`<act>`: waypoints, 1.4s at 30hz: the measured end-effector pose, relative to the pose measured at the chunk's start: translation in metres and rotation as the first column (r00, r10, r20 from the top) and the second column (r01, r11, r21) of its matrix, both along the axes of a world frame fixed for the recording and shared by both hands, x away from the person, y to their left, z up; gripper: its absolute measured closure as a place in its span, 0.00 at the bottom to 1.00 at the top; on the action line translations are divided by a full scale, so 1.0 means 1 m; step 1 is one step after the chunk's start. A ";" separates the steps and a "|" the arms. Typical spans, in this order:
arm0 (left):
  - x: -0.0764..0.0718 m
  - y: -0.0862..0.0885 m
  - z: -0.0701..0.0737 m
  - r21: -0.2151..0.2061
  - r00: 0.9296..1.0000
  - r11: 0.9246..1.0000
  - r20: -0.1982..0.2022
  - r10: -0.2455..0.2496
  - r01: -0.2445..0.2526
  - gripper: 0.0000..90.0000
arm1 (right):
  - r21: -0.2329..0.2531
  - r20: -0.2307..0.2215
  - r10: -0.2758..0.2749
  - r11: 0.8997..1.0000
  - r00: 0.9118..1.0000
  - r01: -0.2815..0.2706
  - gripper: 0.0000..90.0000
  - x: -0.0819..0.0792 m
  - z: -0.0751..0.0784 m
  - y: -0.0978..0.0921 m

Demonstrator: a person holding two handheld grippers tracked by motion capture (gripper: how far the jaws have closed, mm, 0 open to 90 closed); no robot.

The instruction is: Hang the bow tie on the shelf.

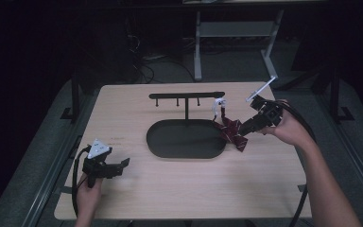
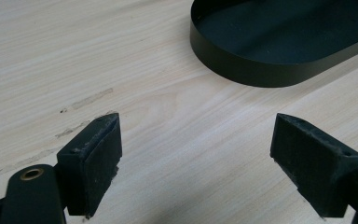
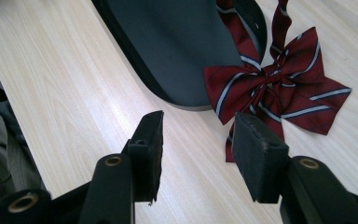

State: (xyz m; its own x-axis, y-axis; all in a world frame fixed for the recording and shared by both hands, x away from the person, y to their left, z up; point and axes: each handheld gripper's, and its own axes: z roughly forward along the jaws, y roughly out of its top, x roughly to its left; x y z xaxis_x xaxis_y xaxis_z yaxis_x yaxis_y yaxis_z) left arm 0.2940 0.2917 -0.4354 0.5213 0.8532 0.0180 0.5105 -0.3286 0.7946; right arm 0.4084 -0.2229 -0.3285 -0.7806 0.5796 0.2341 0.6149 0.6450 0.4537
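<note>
High view shows a dark red striped bow tie [image 1: 231, 131] lying on the wooden counter [image 1: 170, 189], draped against the right end of a black oval tray [image 1: 170, 146] whose stand [image 1: 187, 97] carries a hook bar. Just beside the bow, the right claw [image 3: 198, 140] hovers with its jaws spread and nothing between them. Well apart, near the counter's front left corner, the left claw [image 2: 196, 158] is spread wide over bare wood.
</note>
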 end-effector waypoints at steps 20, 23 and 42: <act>0.000 -0.001 -0.001 0.001 1.000 1.000 0.001 -0.001 0.001 0.18 | 0.022 0.001 -0.015 1.000 1.000 0.015 0.54 -0.022 -0.023 -0.016; 0.000 -0.001 -0.001 0.003 1.000 1.000 -0.002 -0.001 0.001 0.18 | 0.027 -0.003 -0.017 0.999 1.000 0.017 0.54 -0.026 -0.027 -0.019; 0.000 -0.002 -0.001 0.005 1.000 1.000 -0.001 -0.003 0.003 0.18 | 0.058 -0.013 -0.045 0.997 0.999 0.045 0.53 -0.053 -0.053 -0.037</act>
